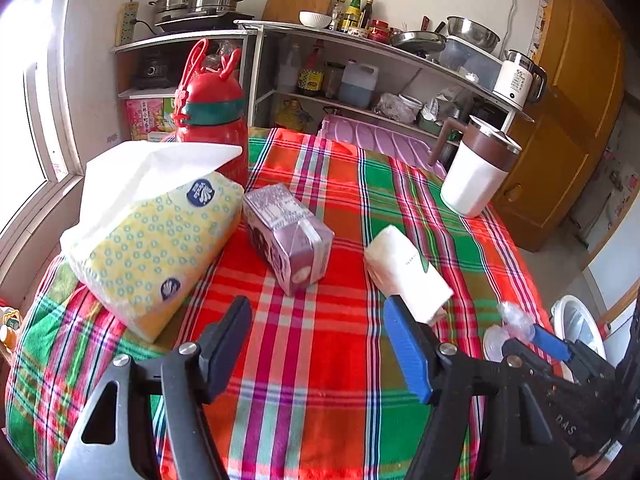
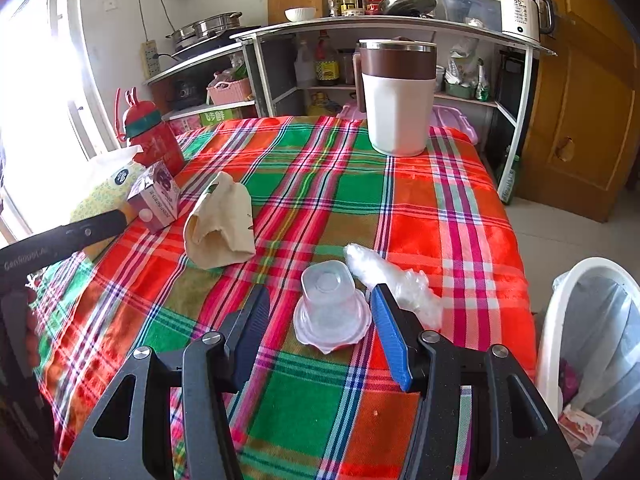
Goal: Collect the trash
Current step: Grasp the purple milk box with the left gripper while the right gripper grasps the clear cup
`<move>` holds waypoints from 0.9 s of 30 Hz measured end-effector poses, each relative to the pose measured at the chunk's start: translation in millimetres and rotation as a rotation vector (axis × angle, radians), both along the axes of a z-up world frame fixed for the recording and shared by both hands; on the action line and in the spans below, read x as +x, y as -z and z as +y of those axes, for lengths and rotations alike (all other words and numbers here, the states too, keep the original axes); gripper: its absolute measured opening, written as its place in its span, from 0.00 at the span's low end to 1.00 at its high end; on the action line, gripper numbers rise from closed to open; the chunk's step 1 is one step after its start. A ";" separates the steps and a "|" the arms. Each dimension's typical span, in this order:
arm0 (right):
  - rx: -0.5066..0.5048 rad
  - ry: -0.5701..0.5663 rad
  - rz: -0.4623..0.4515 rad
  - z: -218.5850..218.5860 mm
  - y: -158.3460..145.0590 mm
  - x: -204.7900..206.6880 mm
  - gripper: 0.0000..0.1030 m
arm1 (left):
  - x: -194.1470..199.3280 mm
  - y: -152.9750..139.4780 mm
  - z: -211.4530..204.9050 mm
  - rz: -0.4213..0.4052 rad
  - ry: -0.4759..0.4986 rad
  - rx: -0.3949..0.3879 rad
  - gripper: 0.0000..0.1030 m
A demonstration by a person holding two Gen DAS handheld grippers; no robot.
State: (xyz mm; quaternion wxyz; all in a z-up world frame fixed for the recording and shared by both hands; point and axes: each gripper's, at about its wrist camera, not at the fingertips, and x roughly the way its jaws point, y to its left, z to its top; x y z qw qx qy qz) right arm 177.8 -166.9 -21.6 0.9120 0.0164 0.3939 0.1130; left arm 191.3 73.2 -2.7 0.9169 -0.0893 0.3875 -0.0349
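A clear plastic cup (image 2: pixel 330 312) lies upside down on the plaid tablecloth (image 2: pixel 320 200), between the open fingers of my right gripper (image 2: pixel 320 312). A crumpled clear wrapper (image 2: pixel 392 280) lies just right of it. A crushed cream paper cup (image 2: pixel 222 222) lies further left; in the left wrist view it (image 1: pixel 408 272) sits just beyond the blue fingertip of my left gripper (image 1: pixel 316 320), which is open and empty. A purple drink carton (image 1: pixel 286 236) lies on its side ahead of the left gripper. The right gripper also shows in the left wrist view (image 1: pixel 520 340).
A white trash bin (image 2: pixel 580 340) with a liner stands off the table's right edge. A yellow tissue pack (image 1: pixel 152 240), a red bottle (image 1: pixel 212 120) and a white-and-brown mug (image 2: pixel 396 96) stand on the table. Kitchen shelves are behind.
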 end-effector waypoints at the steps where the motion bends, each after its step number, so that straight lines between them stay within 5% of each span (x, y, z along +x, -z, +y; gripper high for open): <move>1: 0.000 -0.001 -0.002 0.4 -0.1 -0.1 0.52 | 3.2 -0.7 -1.3 -0.002 -0.005 0.007 0.69; 10: 0.016 0.012 0.014 -1.5 4.0 3.0 0.29 | 33.4 -2.3 -3.0 -0.006 -0.069 0.069 0.70; 23: 0.003 0.009 0.003 1.3 5.0 0.2 0.29 | 63.6 13.8 -1.0 0.052 -0.116 0.088 0.70; 27: 0.014 0.013 0.005 -1.4 5.6 0.0 0.29 | 66.1 17.5 3.6 0.063 -0.128 0.069 0.61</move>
